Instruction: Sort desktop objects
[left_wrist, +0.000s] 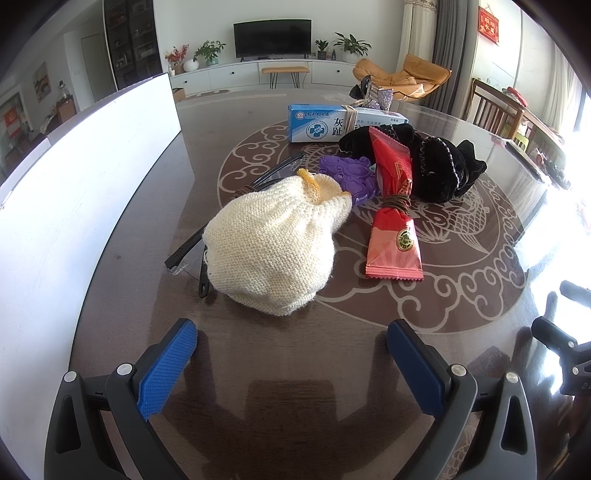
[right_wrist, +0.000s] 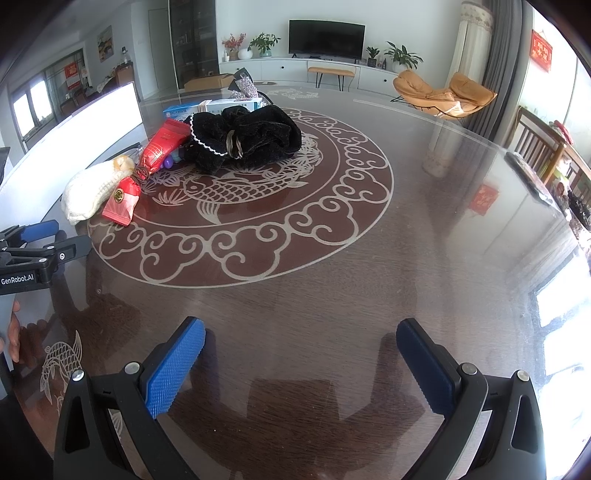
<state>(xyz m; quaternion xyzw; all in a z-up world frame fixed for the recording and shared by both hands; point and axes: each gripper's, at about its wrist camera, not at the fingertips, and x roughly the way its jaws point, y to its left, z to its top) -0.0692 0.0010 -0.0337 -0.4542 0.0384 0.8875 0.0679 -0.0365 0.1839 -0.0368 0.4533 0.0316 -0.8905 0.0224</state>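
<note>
1. Just above the near edge of the tabletop (right_wrist: 332, 258), the left gripper (left_wrist: 291, 343) hangs with its blue fingers (left_wrist: 168, 365) spread wide and nothing between them; the right gripper (right_wrist: 301, 345) is the same, wide and empty, over bare wood well apart from the pile.
2. Nearest the left fingers lies the cream knitted hat (left_wrist: 273, 243), draped over black-framed glasses (left_wrist: 184, 254). A pinch taken low on the hat would likely catch a temple arm too and drag or bend the glasses.
3. The red snack packet (left_wrist: 393, 218), cinched with a band, leans on the purple moulded toy (left_wrist: 351, 177) and the black velvet cloth (left_wrist: 424, 166). Pulling any one could tumble the others toward the tabletop's left edge.
4. The glossy tabletop looks slippery, so the packet may slide rather than lift.
5. Behind the cloth sits a blue-and-white medicine box (left_wrist: 325, 123), banded to something glittery; I cannot tell what.
6. The white panel (left_wrist: 85, 177) along the left edge crowds the left gripper's swing, and both grippers could clash if they go for the pile together.
</note>
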